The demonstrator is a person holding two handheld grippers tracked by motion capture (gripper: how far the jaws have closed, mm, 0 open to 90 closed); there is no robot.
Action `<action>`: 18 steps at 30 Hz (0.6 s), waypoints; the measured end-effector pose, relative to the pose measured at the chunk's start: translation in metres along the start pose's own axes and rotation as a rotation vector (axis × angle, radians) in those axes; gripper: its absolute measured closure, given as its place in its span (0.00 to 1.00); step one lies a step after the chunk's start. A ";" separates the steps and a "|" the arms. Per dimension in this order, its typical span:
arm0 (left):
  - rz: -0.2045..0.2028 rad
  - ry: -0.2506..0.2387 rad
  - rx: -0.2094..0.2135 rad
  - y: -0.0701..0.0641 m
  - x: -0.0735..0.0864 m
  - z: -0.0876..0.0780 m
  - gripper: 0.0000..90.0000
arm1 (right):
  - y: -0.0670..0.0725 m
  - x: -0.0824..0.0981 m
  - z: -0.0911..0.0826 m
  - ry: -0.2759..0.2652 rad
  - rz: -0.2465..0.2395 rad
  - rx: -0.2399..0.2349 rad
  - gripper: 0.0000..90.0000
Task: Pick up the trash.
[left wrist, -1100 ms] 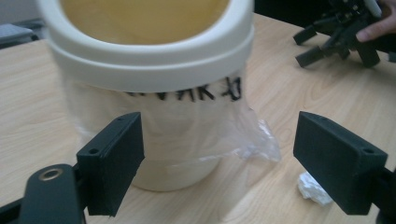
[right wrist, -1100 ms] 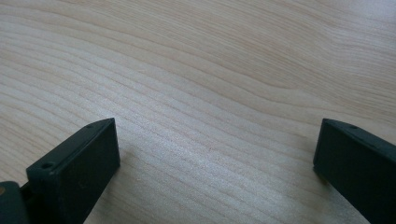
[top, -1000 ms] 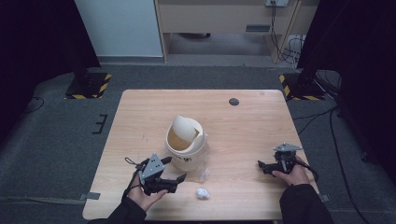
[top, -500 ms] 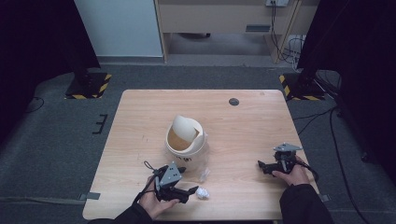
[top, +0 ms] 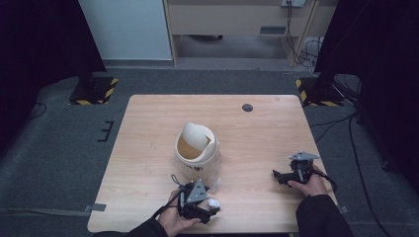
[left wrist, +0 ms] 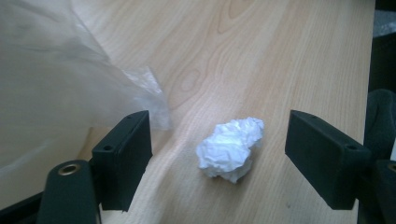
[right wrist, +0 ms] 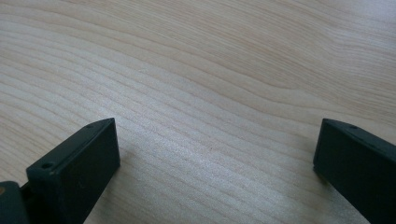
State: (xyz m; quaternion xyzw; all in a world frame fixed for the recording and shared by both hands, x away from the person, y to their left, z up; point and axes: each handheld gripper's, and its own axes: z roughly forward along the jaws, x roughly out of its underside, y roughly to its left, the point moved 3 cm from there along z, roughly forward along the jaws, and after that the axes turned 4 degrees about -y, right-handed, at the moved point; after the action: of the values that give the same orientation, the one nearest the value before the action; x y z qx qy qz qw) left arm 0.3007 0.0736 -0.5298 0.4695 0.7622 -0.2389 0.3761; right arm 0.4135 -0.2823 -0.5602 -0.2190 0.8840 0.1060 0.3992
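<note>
We hold the left gripper (top: 213, 208) low over the near edge of the wooden table (top: 148, 128), and the crumpled paper ball (left wrist: 231, 148) lies on the wood between its jaws, which stand apart on either side without touching it; they have just been closing in on it. In the high view the same ball (top: 214, 203) sits just in front of the small white bin (top: 196, 148), whose clear plastic liner (left wrist: 51, 84) spills onto the table beside the left jaw. Our right gripper (top: 277, 176) rests well apart near the right edge, jaws wide above bare wood.
</note>
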 end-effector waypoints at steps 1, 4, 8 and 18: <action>0.002 0.007 0.006 -0.001 0.000 0.001 0.26 | 0.000 0.000 0.000 0.000 -0.001 0.000 0.01; 0.016 0.032 0.015 -0.003 0.001 0.005 0.30 | 0.000 0.000 0.000 -0.001 0.000 0.000 0.01; 0.012 0.047 0.017 -0.004 0.002 0.005 0.34 | 0.000 0.000 0.000 -0.001 -0.001 -0.001 0.01; 0.021 0.086 0.019 -0.002 0.004 0.003 0.49 | 0.000 0.000 0.000 -0.001 -0.002 -0.002 0.01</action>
State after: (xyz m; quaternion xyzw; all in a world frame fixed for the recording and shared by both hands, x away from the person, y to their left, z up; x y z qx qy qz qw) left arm 0.2991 0.0725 -0.5350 0.4908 0.7704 -0.2218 0.3411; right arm 0.4135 -0.2821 -0.5602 -0.2201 0.8835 0.1066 0.3995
